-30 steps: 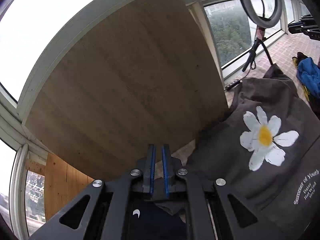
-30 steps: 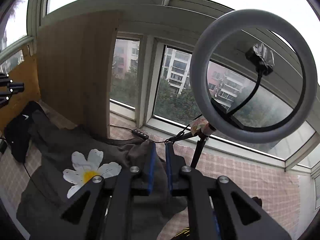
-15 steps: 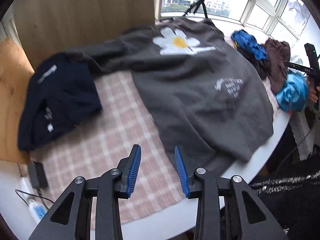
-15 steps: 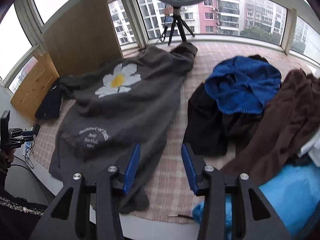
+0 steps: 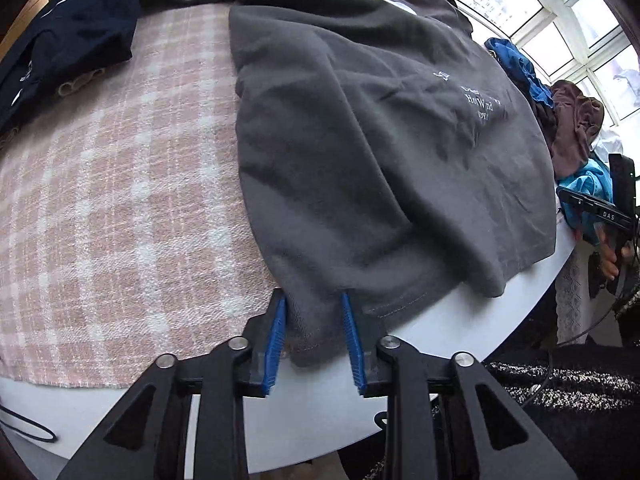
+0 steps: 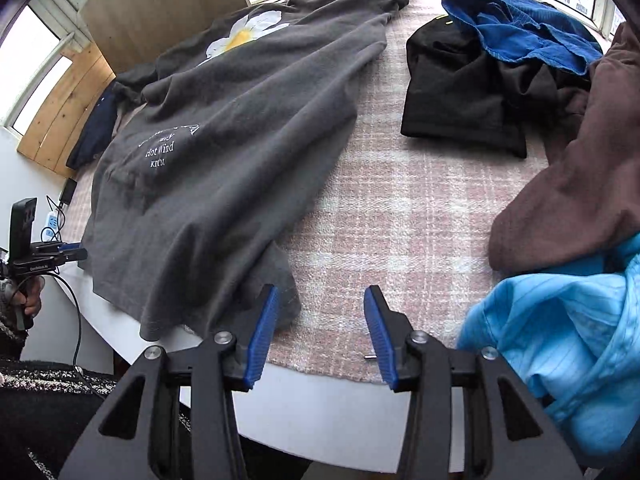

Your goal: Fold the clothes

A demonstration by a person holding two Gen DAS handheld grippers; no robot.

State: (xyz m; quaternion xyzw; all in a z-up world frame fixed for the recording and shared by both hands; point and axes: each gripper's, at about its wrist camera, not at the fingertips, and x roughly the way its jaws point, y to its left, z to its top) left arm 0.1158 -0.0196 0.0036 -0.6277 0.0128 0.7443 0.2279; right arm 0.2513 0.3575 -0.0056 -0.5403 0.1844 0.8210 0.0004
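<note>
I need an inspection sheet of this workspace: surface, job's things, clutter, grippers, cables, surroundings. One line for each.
Surface: white table under a pink plaid cloth.
Job's things: grey shirt with daisy print lies spread out, its hem over the table edge.
Clutter: navy garment; black garment, blue garment, brown garment and light blue garment in a pile.
Grippers: left gripper closing, shirt hem corner between its jaws; right gripper open over the cloth, beside the shirt's other corner.
Cables: power strip with cords beside the table.
Surroundings: windows, wooden board.
</note>
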